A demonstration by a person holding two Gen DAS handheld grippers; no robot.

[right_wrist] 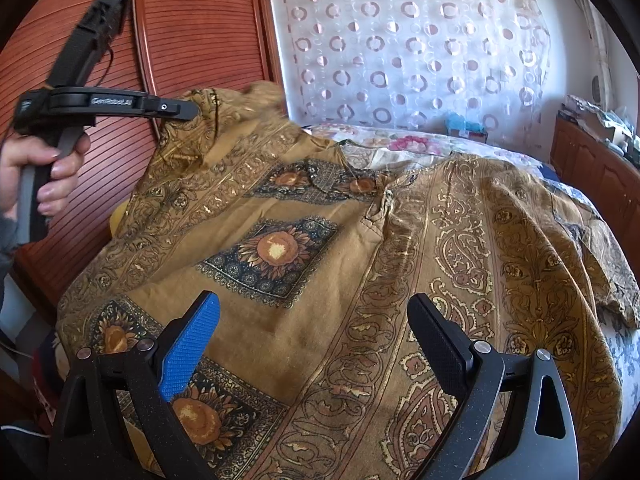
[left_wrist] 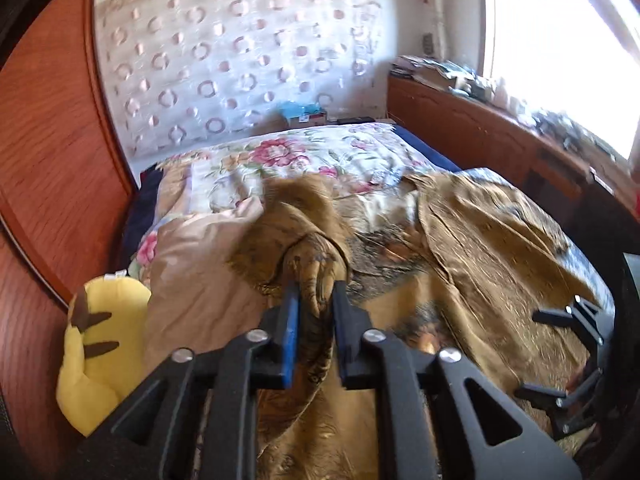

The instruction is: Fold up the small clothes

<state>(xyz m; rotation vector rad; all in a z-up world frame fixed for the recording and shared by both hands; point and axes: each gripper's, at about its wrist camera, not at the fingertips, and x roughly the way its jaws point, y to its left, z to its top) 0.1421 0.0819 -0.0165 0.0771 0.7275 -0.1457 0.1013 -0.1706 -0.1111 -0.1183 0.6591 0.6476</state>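
A mustard-brown patterned garment (right_wrist: 304, 248) with sunflower squares and paisley bands lies spread over the bed. My left gripper (left_wrist: 316, 292) is shut on a bunched fold of it (left_wrist: 312, 264) and holds that part lifted. In the right wrist view the left gripper (right_wrist: 176, 110) holds the garment's far left corner up by the wardrobe. My right gripper (right_wrist: 316, 312) is open and empty, its fingers hovering just above the near part of the garment. It also shows at the right edge of the left wrist view (left_wrist: 568, 360).
A floral quilt (left_wrist: 288, 156) covers the bed behind the garment. A yellow plush toy (left_wrist: 96, 344) sits at the bed's left side. A red-brown wardrobe (right_wrist: 192, 32) stands on the left, a cluttered wooden cabinet (left_wrist: 472, 120) under the window on the right.
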